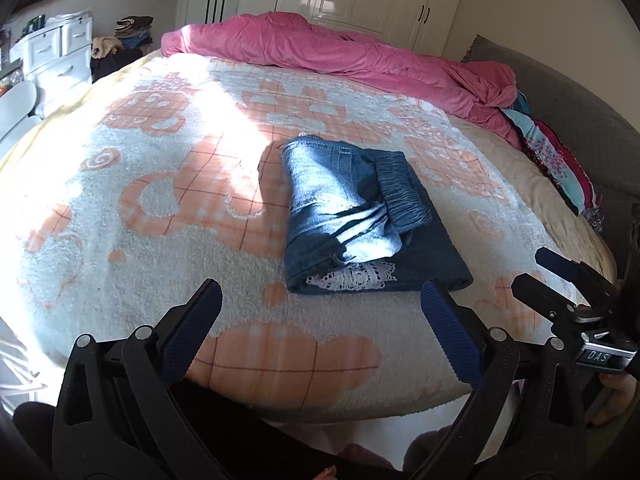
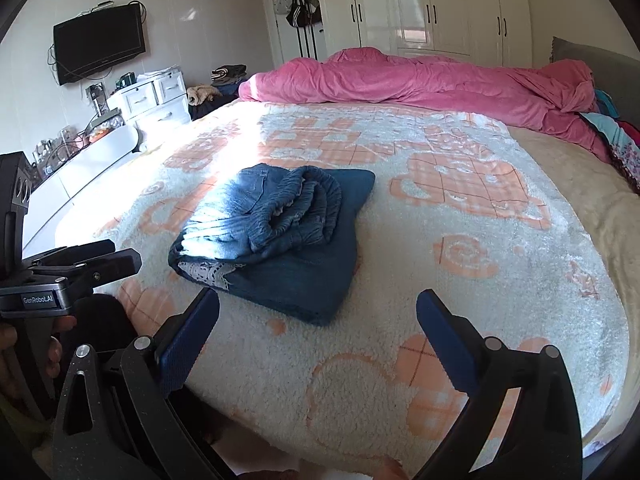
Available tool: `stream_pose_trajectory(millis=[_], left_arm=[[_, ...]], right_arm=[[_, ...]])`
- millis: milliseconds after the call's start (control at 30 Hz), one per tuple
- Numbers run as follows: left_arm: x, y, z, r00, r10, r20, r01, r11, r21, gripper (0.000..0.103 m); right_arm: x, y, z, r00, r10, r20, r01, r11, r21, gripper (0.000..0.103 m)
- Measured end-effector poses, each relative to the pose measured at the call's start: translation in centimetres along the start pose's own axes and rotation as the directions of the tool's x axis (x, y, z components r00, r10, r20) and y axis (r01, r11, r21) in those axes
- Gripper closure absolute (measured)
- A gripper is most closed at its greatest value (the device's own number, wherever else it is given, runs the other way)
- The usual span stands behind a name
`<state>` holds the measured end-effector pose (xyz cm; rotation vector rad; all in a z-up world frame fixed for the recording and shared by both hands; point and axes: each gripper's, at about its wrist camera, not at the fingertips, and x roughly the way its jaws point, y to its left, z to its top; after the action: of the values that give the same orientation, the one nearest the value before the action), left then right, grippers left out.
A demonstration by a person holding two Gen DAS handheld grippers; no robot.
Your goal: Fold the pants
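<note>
The pants [image 1: 360,216], blue denim jeans with an elastic gathered waistband and a strip of white lace trim [image 1: 352,278] peeking out at the near edge, lie as a compact bundle on the bed [image 1: 120,220], on its fleecy white-and-peach blanket, a little way in from the near edge. In the right wrist view the same bundle [image 2: 280,236] shows several stacked layers: a flat darker panel underneath and a lighter, sunlit fold on top with the waistband curled over it.

The left tool [image 1: 320,320] hangs at the bed's near edge with its blue-padded fingers [image 1: 192,328] spread wide and nothing between them. The right tool [image 2: 318,320] is likewise spread and empty, just short of the bundle. Neither touches the denim. Each tool also shows at the side of the other's view.

Judged from how things lie, the folding itself looks essentially done: the legs are doubled up and the garment is reduced to a small rectangle. What remains is at most tidying. The top layer sits somewhat rumpled and skewed, the waistband bulges instead of lying flat, and the lace pokes out. A smoothing press or squaring of the edges would finish it, if anything more is wanted at all.

Beyond, a pink duvet [image 1: 340,52] is heaped along the far side of the bed.
</note>
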<state>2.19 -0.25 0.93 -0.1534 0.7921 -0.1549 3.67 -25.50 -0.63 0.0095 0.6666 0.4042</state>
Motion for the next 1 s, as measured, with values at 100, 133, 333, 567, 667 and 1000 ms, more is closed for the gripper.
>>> stream_pose_trajectory(millis=[100, 133, 333, 567, 667, 1000], left_arm=[[0.5, 0.4, -0.5, 1.000, 0.002, -0.017, -0.002, 1.000, -0.011, 0.010], [0.8, 0.4, -0.7, 1.000, 0.007, -0.025, -0.008, 1.000, -0.010, 0.010], [1.1, 0.7, -0.8, 0.999, 0.013, -0.039, -0.014, 1.000, -0.021, 0.009], [1.2, 0.6, -0.9, 0.999, 0.024, -0.044, -0.024, 1.000, -0.020, 0.010], [1.2, 0.6, -0.9, 0.999, 0.022, -0.043, -0.023, 0.999, -0.022, 0.010], [0.9, 0.5, -0.9, 0.998, 0.040, -0.041, -0.041, 0.999, -0.015, 0.010]], right_arm=[[0.4, -0.2, -0.3, 1.000, -0.014, -0.014, 0.014, 1.000, 0.003, 0.005], [0.5, -0.2, -0.3, 1.000, -0.017, -0.017, 0.018, 1.000, 0.007, 0.005], [1.0, -0.3, -0.4, 1.000, -0.019, -0.024, 0.019, 1.000, 0.010, 0.005], [1.2, -0.1, -0.6, 0.999, -0.016, -0.030, 0.017, 1.000, 0.007, 0.005], [1.2, -0.1, -0.6, 0.999, -0.020, -0.029, 0.020, 1.000, 0.011, 0.005], [1.2, -0.1, -0.7, 0.999, -0.008, -0.033, 0.008, 1.000, 0.014, 0.005]])
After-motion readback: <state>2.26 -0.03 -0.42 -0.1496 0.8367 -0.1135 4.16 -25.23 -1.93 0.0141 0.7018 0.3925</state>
